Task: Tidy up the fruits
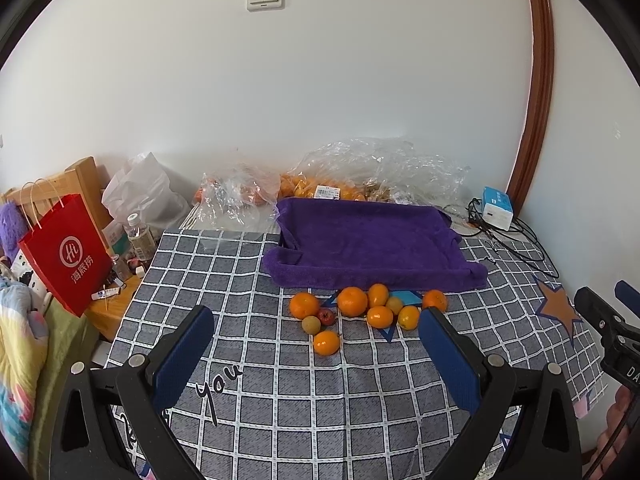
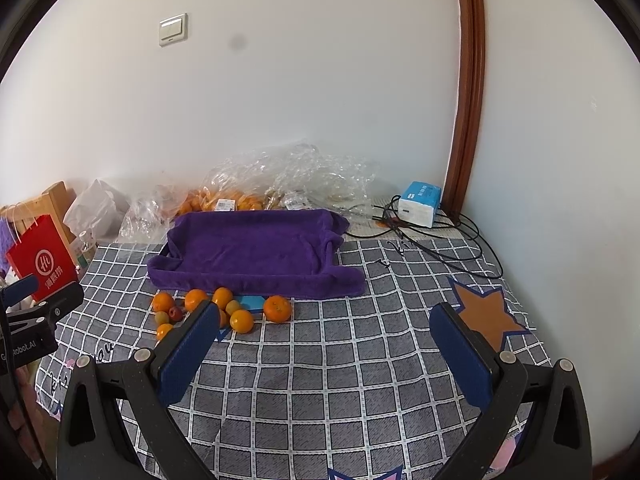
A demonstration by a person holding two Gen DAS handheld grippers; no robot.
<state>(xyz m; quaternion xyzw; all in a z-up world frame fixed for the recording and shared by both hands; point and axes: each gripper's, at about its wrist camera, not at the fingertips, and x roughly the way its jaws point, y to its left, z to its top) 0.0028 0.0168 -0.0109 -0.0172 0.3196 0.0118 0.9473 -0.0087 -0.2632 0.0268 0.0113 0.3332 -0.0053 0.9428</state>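
Several oranges and kumquats lie in a cluster [image 1: 360, 312] on the checked cloth, with a small red fruit [image 1: 326, 316] and a greenish fruit [image 1: 311, 324] among them. The cluster also shows in the right wrist view [image 2: 224, 312]. Behind it lies a purple towel shaped like a tray [image 1: 368, 244], also in the right wrist view [image 2: 252, 252]. My left gripper [image 1: 316, 320] is open, held above the cloth just in front of the fruit. My right gripper [image 2: 326, 320] is open and empty, to the right of the fruit.
Clear plastic bags with more oranges [image 1: 320, 188] lie against the wall behind the towel. A blue-white box [image 1: 497, 207] and black cables [image 2: 440, 240] sit at the back right. A red paper bag [image 1: 66, 252] and bottles stand off the left edge.
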